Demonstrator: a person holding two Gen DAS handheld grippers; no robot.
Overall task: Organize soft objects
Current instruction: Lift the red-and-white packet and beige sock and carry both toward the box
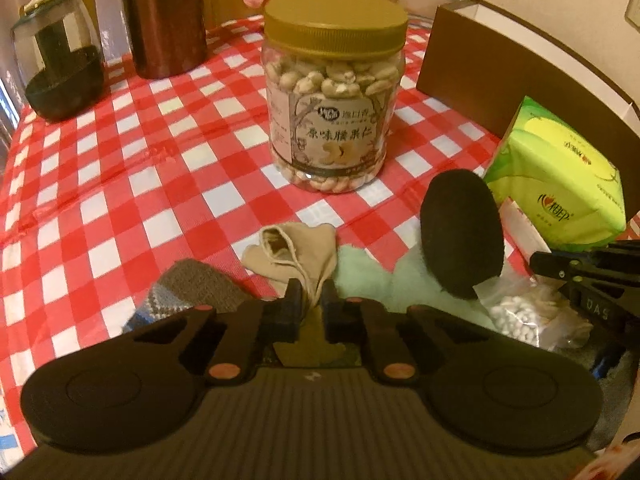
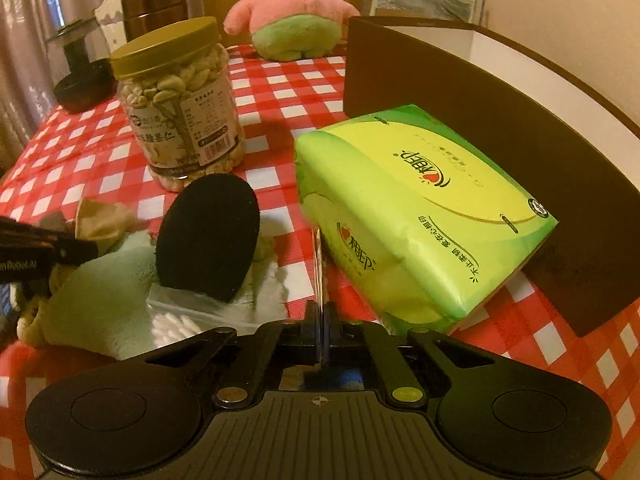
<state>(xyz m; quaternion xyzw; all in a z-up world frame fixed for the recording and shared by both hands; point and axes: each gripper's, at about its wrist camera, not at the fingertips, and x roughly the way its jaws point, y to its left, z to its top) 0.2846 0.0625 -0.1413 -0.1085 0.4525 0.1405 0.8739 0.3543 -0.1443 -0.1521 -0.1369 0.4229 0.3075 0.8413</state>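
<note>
Left gripper (image 1: 311,291) is nearly closed, its pads pinching the beige sock (image 1: 289,250) that lies bunched on the red checked surface (image 1: 120,168). Right gripper (image 2: 320,312) is closed on a thin clear plastic edge (image 2: 319,264) that stands up between its pads, just beside the green tissue pack (image 2: 416,216).

Only the left wrist view shows a grey patterned sock (image 1: 188,292) beside the left gripper and a clear bag of white pieces (image 1: 524,312). Only the right wrist view shows the whole pink and green plush toy (image 2: 294,16) at the far edge.

Both views show the pale green fluffy cloth (image 2: 108,288) and a black oval pad (image 2: 208,236) standing on it, a jar of nuts (image 1: 334,92) behind, and a tall brown box (image 2: 480,120) walling off the right side. Open checked surface lies to the left of the jar.
</note>
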